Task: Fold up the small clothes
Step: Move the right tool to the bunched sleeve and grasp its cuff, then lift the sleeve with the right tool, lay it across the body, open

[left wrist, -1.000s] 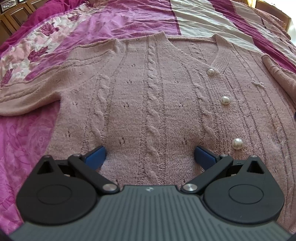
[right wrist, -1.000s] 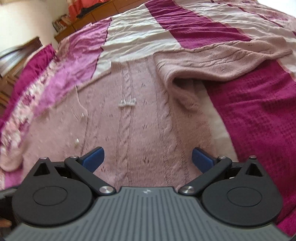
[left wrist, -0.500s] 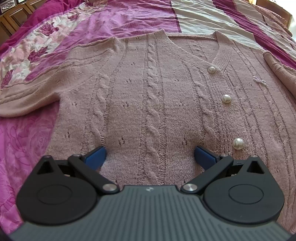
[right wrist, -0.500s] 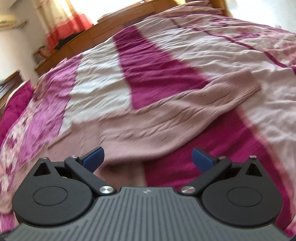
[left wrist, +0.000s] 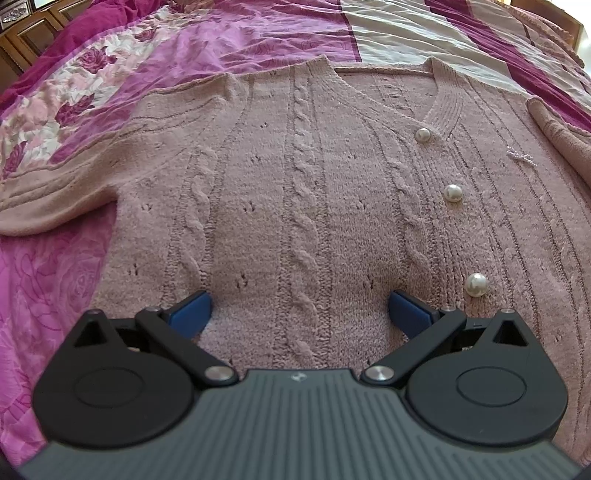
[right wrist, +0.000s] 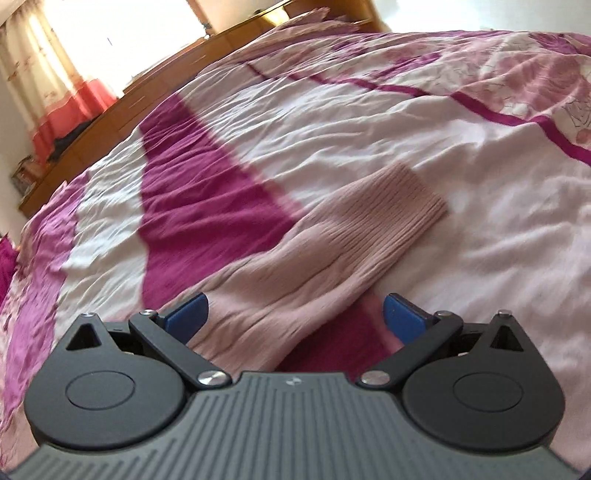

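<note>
A dusty-pink cable-knit cardigan (left wrist: 303,192) with pearl buttons (left wrist: 453,192) lies flat, front up, on the bed. Its left sleeve (left wrist: 55,199) stretches out to the left. My left gripper (left wrist: 300,314) is open and empty, low over the cardigan's lower body. In the right wrist view the cardigan's right sleeve (right wrist: 332,254) runs away across the bedspread to its ribbed cuff (right wrist: 402,206). My right gripper (right wrist: 293,314) is open and empty, just above the near part of that sleeve.
The bedspread (right wrist: 229,192) has magenta, white and floral pink panels and is wrinkled. A wooden dresser (right wrist: 155,96) and a red-hemmed curtain (right wrist: 66,110) stand beyond the bed. Dark wooden furniture (left wrist: 26,26) borders the bed at the far left.
My right gripper has swung from the cardigan's body to the right, out along the right sleeve toward its cuff. My left gripper has stayed nearly still. Both stay open.
</note>
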{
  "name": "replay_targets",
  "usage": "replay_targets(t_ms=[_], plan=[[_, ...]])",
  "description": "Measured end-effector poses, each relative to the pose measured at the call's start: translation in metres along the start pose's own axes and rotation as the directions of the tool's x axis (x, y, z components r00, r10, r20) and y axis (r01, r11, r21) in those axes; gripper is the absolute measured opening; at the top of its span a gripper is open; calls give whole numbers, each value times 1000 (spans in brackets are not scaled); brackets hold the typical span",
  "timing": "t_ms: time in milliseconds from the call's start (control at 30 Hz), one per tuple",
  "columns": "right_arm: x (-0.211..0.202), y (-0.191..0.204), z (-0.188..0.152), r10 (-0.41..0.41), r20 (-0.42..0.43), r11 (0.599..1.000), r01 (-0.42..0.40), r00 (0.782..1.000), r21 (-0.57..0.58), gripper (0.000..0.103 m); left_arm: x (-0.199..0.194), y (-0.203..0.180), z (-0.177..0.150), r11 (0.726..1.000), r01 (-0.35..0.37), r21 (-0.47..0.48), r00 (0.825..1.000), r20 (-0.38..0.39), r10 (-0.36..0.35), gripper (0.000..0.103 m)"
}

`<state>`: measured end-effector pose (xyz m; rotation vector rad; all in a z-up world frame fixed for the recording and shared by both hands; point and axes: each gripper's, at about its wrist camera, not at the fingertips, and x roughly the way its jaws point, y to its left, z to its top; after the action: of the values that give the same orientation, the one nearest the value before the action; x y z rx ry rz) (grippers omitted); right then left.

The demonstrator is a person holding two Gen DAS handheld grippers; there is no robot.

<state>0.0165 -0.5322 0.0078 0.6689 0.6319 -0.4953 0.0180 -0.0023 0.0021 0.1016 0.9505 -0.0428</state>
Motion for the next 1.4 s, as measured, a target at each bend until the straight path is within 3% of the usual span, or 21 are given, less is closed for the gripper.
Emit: replay_targets(t_ms=[267,433,500,600,633,667,733,767,1167,1400], plan=[[19,-24,12,47,53,997,-50,997,59,103,-1,-1,-2,1000,-3,9,1000,16,3,103],[24,-11,10,7,62,1000,-7,998,-6,102,-1,-1,-3,1000,-5,11,1000,18,5,103],[25,-3,8,-28,72,998,32,997,-49,94,-2,-1,-3,1000,-5,11,1000,20,5,103],[26,8,6,-82,85,989,91,993,-116,74,-2,-1,-3,1000,-5,12,1000,20,5,103],[26,10,5,-93,91,986,104,992,-130,59,-2,-1,-3,1000,-5,12,1000,20,5,103],[25,12,6,-95,94,985,107,991,-137,52,-2,-1,-3,1000,-5,12,1000,19,4,103],[20,11,7,-59,99,991,70,993,-113,23,-2,-1,-3,1000,-5,11,1000,19,5,103],[16,11,7,-47,108,993,58,993,-101,19,-2,-1,-3,1000,-6,10,1000,17,6,103],[-74,30,30,44,287,993,-11,957,-116,17,-2,0,-5,1000,2,21,999,35,-3,103],[-137,62,51,114,340,986,-63,933,-156,16,-9,5,-3,1000,27,14,999,45,-28,103]])
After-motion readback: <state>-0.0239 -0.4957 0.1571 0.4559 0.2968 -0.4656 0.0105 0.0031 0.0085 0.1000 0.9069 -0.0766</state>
